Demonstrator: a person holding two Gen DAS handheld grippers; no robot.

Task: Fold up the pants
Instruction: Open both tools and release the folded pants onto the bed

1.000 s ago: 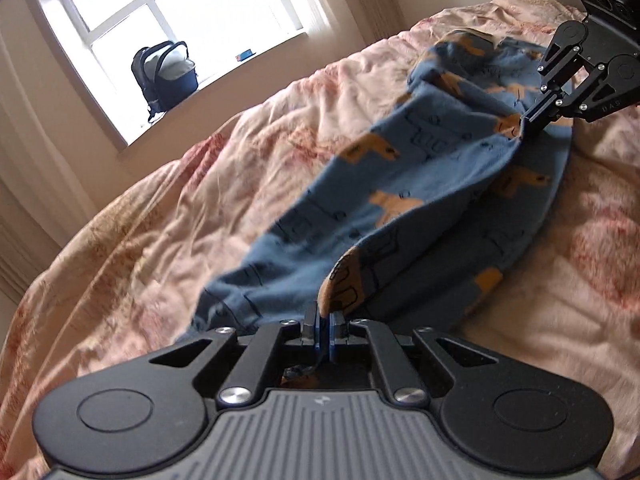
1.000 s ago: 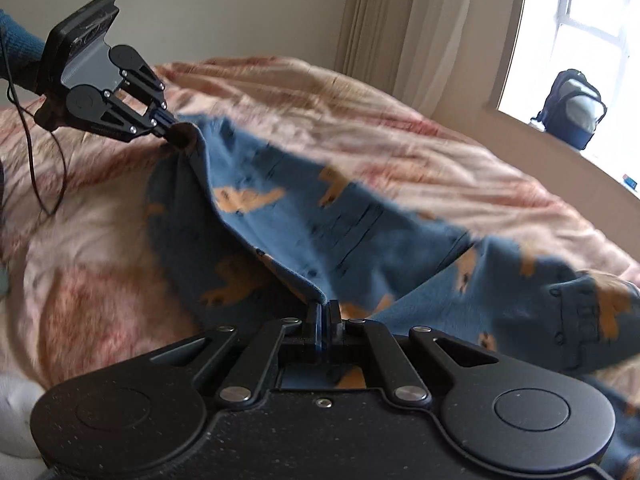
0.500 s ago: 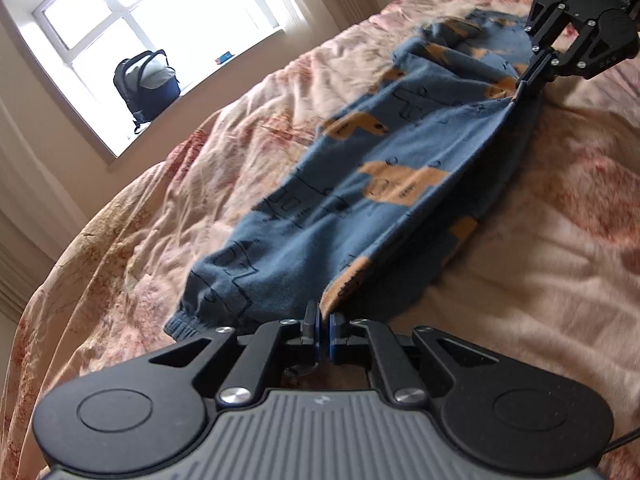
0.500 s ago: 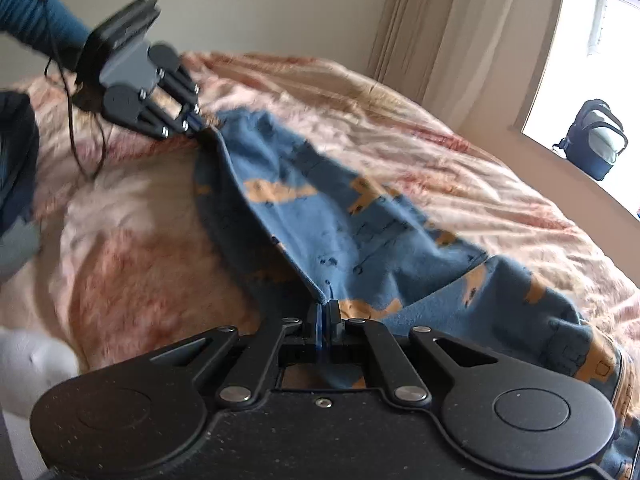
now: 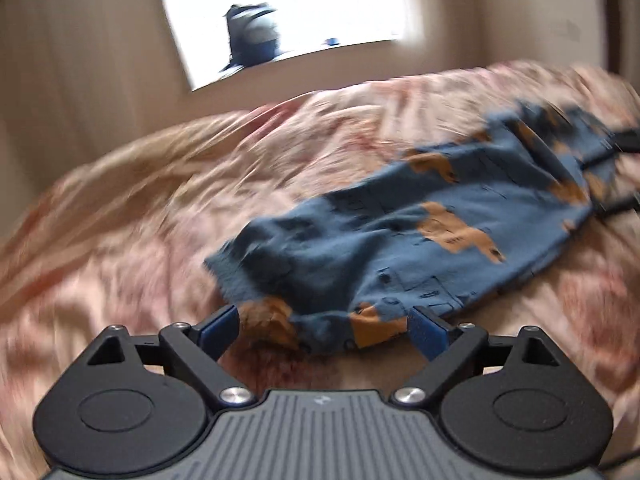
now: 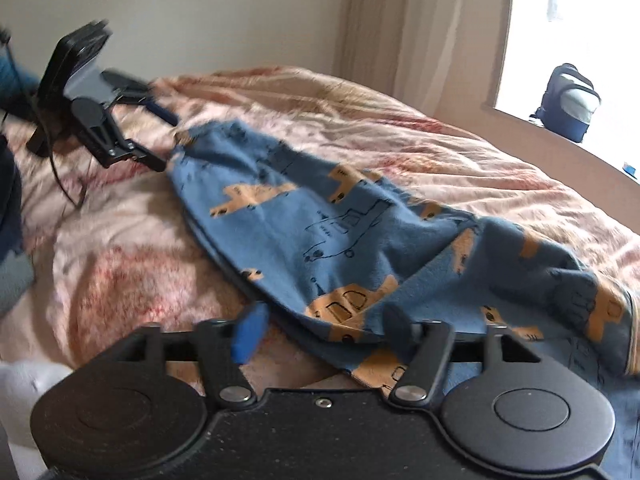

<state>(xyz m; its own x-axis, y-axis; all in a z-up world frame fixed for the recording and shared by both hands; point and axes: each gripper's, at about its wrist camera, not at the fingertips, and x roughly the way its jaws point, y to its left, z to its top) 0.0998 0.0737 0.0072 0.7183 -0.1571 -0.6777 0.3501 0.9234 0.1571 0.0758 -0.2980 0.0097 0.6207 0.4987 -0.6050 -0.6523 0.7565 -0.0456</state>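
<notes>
One blurry, seemingly floral bedspread [image 5: 140, 208]

Bed [image 6: 460, 152] under pink floral duvet [image 5: 140, 240], blue printed pants [image 6: 320, 232] flat on it

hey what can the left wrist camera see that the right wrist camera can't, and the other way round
Only the left wrist view shows the left claw up close, open, with the pants' near end lying loose between its fingers. Only the right wrist view shows the curtain, a dark cable trailing on the bed, and the right claw open over the pants. Both show the blue pants lying on the pink bedspread and the backpack on the windowsill.
</notes>
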